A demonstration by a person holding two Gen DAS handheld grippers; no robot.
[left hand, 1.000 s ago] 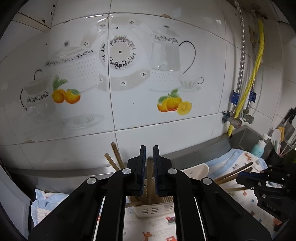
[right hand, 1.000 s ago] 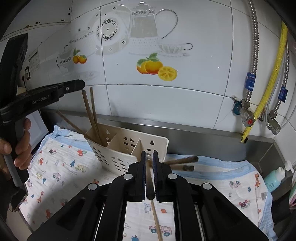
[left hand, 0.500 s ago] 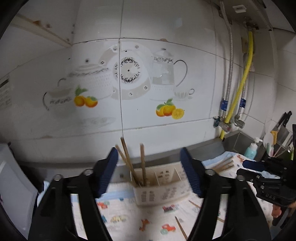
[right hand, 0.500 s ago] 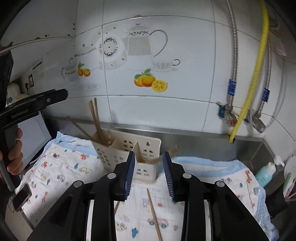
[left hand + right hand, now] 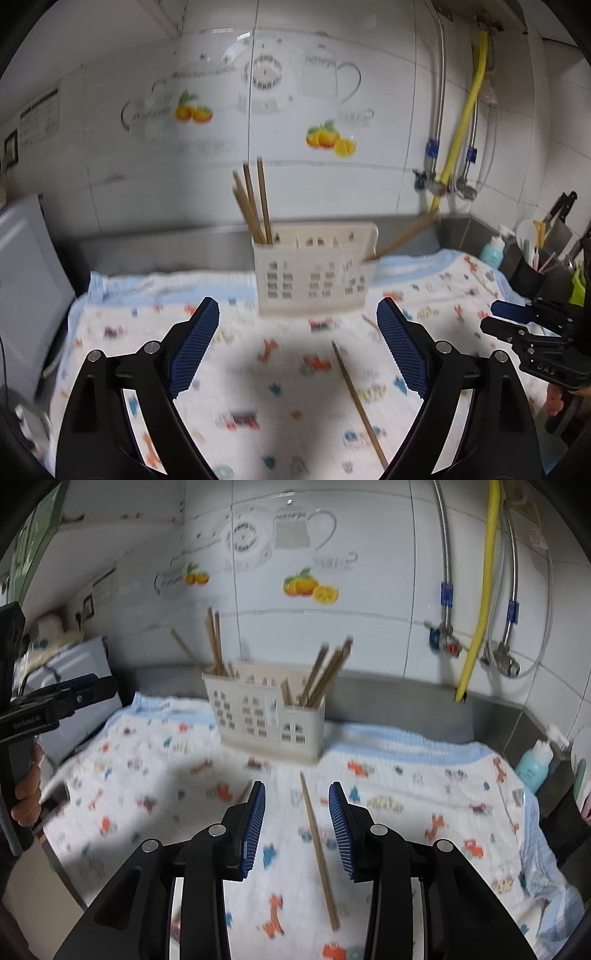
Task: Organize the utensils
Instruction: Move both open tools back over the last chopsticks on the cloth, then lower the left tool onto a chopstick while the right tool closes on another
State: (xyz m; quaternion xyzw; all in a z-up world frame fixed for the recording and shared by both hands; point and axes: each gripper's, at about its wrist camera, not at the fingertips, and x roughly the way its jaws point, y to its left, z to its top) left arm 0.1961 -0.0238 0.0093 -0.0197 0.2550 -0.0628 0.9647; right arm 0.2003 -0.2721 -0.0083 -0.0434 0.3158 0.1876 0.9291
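On the printed cloth (image 5: 258, 406) in the left wrist view, the left gripper (image 5: 297, 349) hangs released and empty; a loose chopstick (image 5: 360, 404) lies ahead. A careless reach could knock the cream utensil caddy (image 5: 314, 275), whose left compartment holds upright chopsticks (image 5: 255, 206).

In the right wrist view, the right gripper (image 5: 297, 829) is spread, straddling that chopstick (image 5: 319, 860) without touching; closing off-centre could roll it away. The caddy's right compartment holds leaning chopsticks (image 5: 325, 675).

Blurred throughout: cloth (image 5: 258, 369) prints unreadable, holder (image 5: 314, 273) compartments indistinct. Lower ends of chopsticks (image 5: 255, 203) hidden inside. Right gripper (image 5: 535, 332) cut off at 3 o'clock; jaw spacing unclear there.
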